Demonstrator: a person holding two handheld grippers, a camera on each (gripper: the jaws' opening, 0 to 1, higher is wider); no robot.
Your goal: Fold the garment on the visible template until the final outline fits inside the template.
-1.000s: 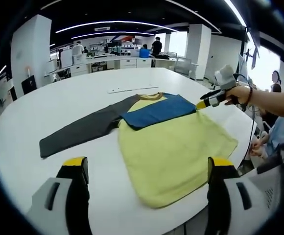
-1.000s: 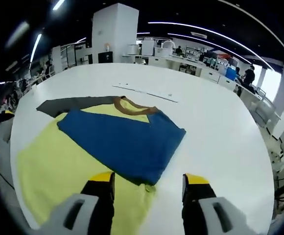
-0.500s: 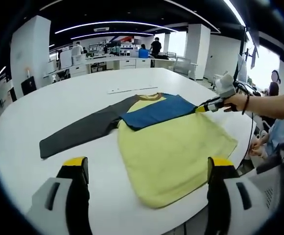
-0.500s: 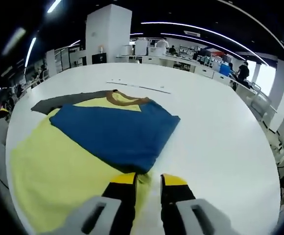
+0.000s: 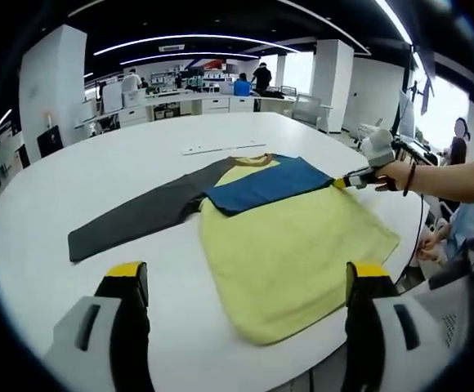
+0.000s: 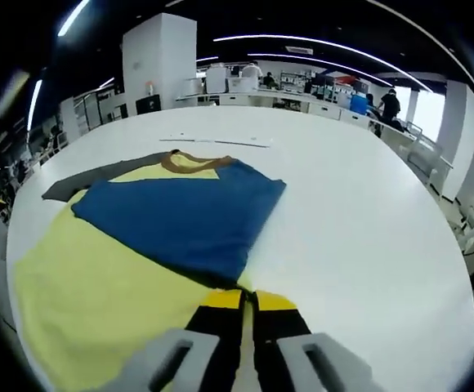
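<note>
a yellow long-sleeved shirt [image 5: 290, 257] is spread flat on the round white table [image 5: 73, 184], its blue sleeve [image 5: 266, 184] folded across the chest and its grey sleeve [image 5: 135, 219] stretched out to the left. in the right gripper view the right gripper [image 6: 248, 300] is clenched on the shirt's edge just beside the blue sleeve's cuff. the left gripper [image 5: 249, 278] is held released, jaws wide apart, above the near table edge. thin template strips [image 5: 221, 149] are seen beyond the brown collar [image 5: 253, 160].

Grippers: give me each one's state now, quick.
Left gripper: open, jaws wide apart, holding nothing.
Right gripper: shut on the garment, pinching its yellow edge beside the folded blue sleeve.
</note>
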